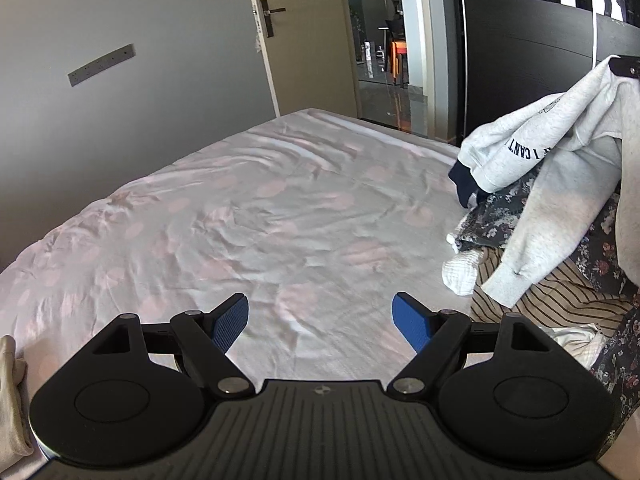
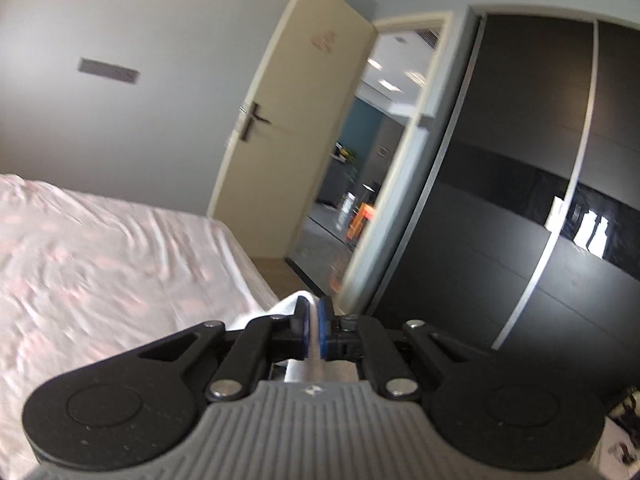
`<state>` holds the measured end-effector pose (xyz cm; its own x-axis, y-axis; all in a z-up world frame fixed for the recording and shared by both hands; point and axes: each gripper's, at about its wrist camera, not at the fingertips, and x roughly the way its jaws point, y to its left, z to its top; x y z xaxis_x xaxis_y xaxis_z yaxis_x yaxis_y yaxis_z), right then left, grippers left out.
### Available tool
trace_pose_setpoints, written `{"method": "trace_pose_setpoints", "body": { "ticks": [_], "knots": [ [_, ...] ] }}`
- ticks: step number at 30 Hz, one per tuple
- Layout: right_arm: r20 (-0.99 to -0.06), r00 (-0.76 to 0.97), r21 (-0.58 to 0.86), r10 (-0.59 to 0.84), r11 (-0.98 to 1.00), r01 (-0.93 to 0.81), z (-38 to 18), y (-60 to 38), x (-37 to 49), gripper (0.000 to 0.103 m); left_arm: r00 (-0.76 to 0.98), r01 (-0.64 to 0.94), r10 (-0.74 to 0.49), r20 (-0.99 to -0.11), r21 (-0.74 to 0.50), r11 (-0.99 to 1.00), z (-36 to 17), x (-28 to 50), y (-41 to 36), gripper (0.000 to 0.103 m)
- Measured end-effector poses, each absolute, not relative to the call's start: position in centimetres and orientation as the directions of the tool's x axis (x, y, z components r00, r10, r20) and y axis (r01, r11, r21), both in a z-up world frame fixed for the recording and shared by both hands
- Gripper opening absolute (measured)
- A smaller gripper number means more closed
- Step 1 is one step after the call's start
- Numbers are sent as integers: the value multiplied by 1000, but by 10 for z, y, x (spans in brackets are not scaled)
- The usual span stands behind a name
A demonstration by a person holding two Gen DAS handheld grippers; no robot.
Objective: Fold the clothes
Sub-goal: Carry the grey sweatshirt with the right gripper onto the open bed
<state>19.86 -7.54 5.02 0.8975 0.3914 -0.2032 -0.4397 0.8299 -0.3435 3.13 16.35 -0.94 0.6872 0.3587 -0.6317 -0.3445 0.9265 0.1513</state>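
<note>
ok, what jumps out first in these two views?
A light grey sweatshirt hangs lifted at the right of the left wrist view, pinched by the right gripper above a heap of clothes. The left gripper is open over the pink bedsheet.

Sweatshirt [image 1: 560, 160]: light grey, dark lettering, navy cuff; raised by one edge, hanging crumpled, a sleeve trailing onto the clothes pile [image 1: 560, 292]. Pile: dark floral, striped beige and white pieces, heaped at the edge of the bed [image 1: 240, 220].
</note>
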Motion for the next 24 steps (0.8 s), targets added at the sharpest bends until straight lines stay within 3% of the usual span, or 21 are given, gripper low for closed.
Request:
{"method": "trace_pose_setpoints", "body": {
  "ticks": [6, 9, 14, 15, 19, 20, 24],
  "knots": [
    [-33, 750, -361, 660, 692, -625, 108, -1, 121, 0, 684, -438, 432, -588, 143, 888, 16, -5, 197, 79],
    [-53, 672, -377, 739, 608, -699, 130, 43, 84, 0, 674, -460, 455, -582, 152, 875, 24, -23, 209, 79],
    [-109, 659, -371, 744, 585, -721, 110, 67, 66, 3, 656, -489, 491, -573, 172, 855, 33, -52, 227, 79],
    [-136, 663, -350, 737, 590, -728, 103, 66, 65, 7, 656, -492, 490, -574, 167, 855, 33, -57, 231, 79],
    [-210, 690, -311, 692, 622, -718, 76, 54, 62, 54, 659, -495, 483, -577, 151, 856, 33, -72, 240, 79],
    [-223, 704, -313, 674, 635, -707, 70, 49, 63, 57, 660, -495, 481, -578, 148, 856, 33, -74, 242, 79],
    [-270, 766, -321, 583, 696, -643, 41, 21, 81, 90, 665, -489, 467, -583, 132, 862, 28, -81, 246, 79]
  ]
}}
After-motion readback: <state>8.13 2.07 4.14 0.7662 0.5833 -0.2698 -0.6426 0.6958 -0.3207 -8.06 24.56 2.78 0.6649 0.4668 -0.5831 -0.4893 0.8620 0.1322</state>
